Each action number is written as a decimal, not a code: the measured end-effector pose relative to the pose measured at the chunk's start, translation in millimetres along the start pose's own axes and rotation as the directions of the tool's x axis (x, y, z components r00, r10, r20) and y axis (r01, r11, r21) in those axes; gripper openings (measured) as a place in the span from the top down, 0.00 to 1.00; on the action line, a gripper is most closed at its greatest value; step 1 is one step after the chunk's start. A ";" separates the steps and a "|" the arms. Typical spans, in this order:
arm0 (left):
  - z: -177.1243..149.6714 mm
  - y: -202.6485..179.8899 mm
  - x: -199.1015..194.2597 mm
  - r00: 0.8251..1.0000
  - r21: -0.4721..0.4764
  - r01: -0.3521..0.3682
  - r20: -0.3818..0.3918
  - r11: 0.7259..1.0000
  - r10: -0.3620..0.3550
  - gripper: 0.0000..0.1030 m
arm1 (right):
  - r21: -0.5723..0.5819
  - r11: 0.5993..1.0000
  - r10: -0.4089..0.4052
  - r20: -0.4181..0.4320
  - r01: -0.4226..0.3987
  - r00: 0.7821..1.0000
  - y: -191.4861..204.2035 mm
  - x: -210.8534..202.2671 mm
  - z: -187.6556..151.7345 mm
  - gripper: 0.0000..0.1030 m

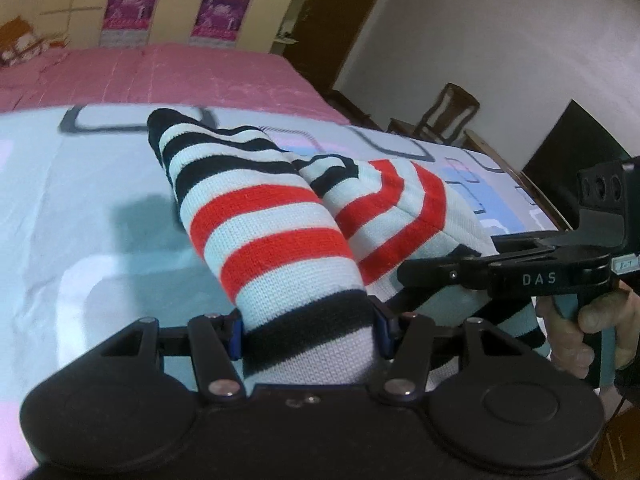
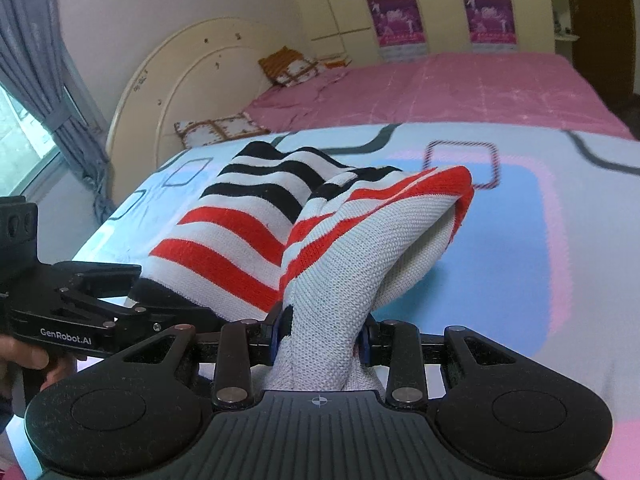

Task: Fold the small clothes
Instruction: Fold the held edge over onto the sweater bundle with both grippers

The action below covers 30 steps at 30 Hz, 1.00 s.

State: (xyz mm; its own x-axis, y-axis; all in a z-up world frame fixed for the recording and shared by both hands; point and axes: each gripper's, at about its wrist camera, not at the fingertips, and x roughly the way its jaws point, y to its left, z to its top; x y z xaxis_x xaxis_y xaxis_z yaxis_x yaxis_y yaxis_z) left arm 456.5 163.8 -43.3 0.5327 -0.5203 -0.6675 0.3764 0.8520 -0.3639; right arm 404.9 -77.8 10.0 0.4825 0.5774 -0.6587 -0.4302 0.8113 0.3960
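Note:
A small knitted garment [image 1: 260,216] with white, red and black stripes is lifted off a light patterned sheet [image 1: 80,208]; its far end rests on the sheet. My left gripper [image 1: 310,332] is shut on its near black-striped edge. My right gripper [image 2: 320,336] is shut on another bunched part of the garment [image 2: 340,248], with the inside of the knit showing. The right gripper also shows in the left wrist view [image 1: 408,272] at the right, touching the cloth. The left gripper shows in the right wrist view [image 2: 132,280] at the left.
The sheet [image 2: 520,220] lies on a bed with a pink cover [image 2: 460,88], pillows [image 2: 216,130] and a cream headboard [image 2: 180,68]. A window with grey curtains [image 2: 44,80] is at the left. A wooden chair [image 1: 448,112] and a dark door [image 1: 344,20] stand beyond the bed's right edge.

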 end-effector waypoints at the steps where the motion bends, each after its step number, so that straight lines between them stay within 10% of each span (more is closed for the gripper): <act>1: -3.7 7.4 -0.1 1.000 -0.010 0.001 -0.004 1.000 -0.001 0.46 | 0.009 1.000 0.007 -0.009 -0.007 1.000 0.8 5.5 -1.2 0.66; 13: -47.3 71.8 20.2 0.999 -0.186 0.048 0.023 0.981 -0.045 0.37 | 0.241 0.965 0.123 -0.058 -0.105 0.991 -48.1 71.0 -38.4 0.64; 18: -54.2 81.6 -7.1 0.999 -0.135 -0.018 0.028 0.991 0.022 0.15 | 0.218 0.976 0.026 -0.036 -0.018 0.999 -50.6 52.7 -27.8 0.32; 22: -43.6 88.6 -36.4 0.991 -0.118 -0.034 0.127 0.992 0.049 0.23 | 0.204 0.979 -0.014 0.074 -0.002 0.997 -55.4 20.0 -14.2 0.33; 24: -30.7 85.7 -36.5 0.985 -0.086 -0.007 0.168 0.996 0.022 0.32 | 0.163 0.987 -0.012 0.100 -0.005 0.995 -46.3 22.1 1.0 0.56; 30: -10.3 65.4 24.9 0.999 0.055 -0.023 0.036 0.998 0.021 0.46 | -0.045 0.989 -0.147 -0.079 0.144 0.986 -15.7 79.6 11.9 0.63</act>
State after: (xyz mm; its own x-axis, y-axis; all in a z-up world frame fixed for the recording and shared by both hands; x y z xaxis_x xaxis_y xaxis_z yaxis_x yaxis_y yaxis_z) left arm 486.5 207.2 -90.5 0.5679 -0.5037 -0.6510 0.4047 0.8596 -0.3121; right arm 459.1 -43.4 -41.1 0.4782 0.4429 -0.7584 -0.3903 0.8808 0.2682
